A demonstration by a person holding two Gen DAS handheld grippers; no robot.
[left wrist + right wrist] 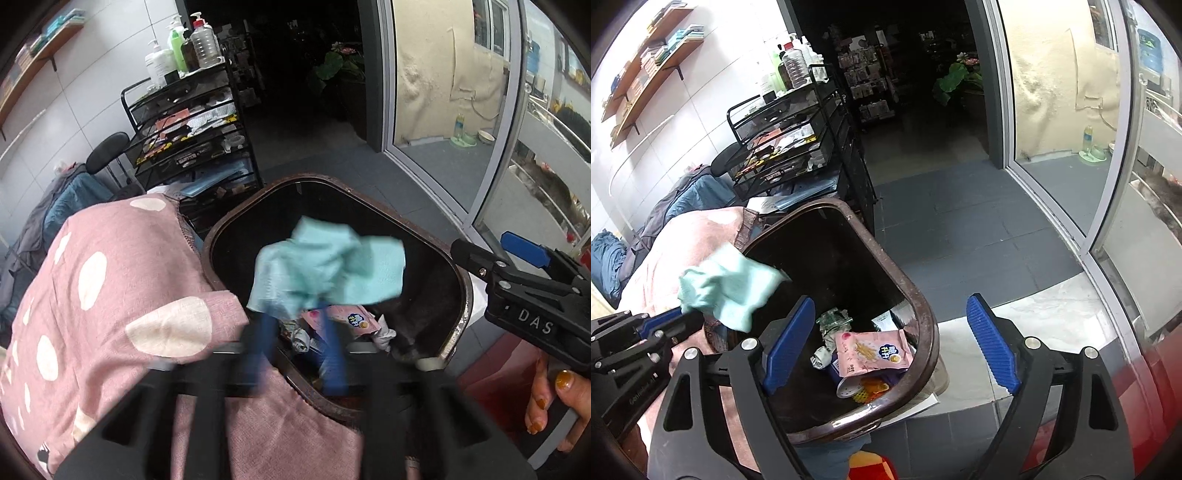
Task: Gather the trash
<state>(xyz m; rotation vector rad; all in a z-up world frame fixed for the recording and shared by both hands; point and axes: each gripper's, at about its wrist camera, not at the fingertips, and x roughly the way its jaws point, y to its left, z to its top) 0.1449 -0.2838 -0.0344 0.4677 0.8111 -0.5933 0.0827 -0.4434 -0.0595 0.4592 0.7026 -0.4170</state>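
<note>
While held over the dark brown plastic bin (923,306), the crumpled pale-green paper towel (325,269) is being let go.
Left gripper (299,350) jaws are parted around the towel above the bin's left rim; right gripper (892,350) is held wide apart, empty.

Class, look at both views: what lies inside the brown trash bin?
Inside the brown trash bin: a pink snack packet, crumpled paper, a white perforated lid and an orange wrapper. The packet covers whatever lies beneath; the far interior is too dark.

We saw the left gripper (301,332), jaws parted, at a crumpled blue cloth (328,269) over the brown bin (463,295); pink wrapper (347,319) lay inside.
</note>
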